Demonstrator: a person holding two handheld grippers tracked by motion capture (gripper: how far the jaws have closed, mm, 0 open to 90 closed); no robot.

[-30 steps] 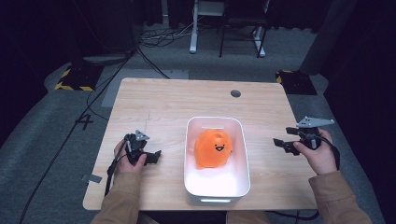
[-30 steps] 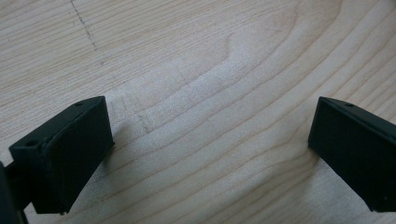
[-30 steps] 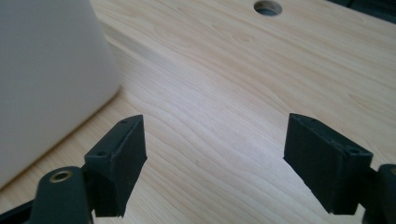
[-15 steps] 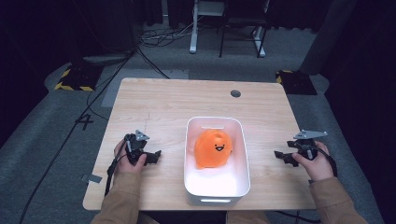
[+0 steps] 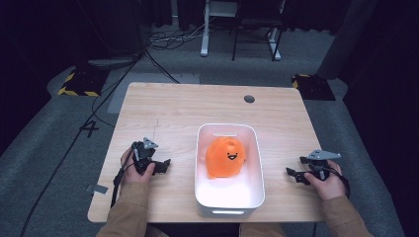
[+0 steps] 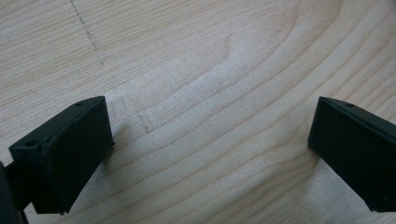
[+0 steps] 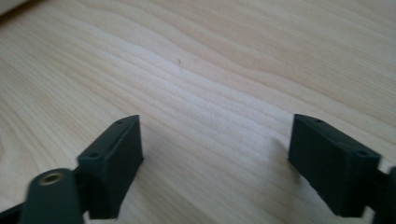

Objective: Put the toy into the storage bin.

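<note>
Lowered to the table (image 5: 168, 106), right hand-held gripper (image 5: 295, 174) has been spreading, empty.

A pale wooden table (image 5: 173, 108) stands on grey carpet (image 5: 49, 163), with a round dark cable hole (image 5: 249, 98) near its far right corner. Black cables (image 5: 99, 113) trail across the floor at the far left, past a yellow-and-black striped mat (image 5: 79, 88). Beyond the table stand white desk legs (image 5: 203, 49) and black chair legs (image 5: 253, 49). A second striped mat (image 5: 311, 85) lies at the far right.
</note>
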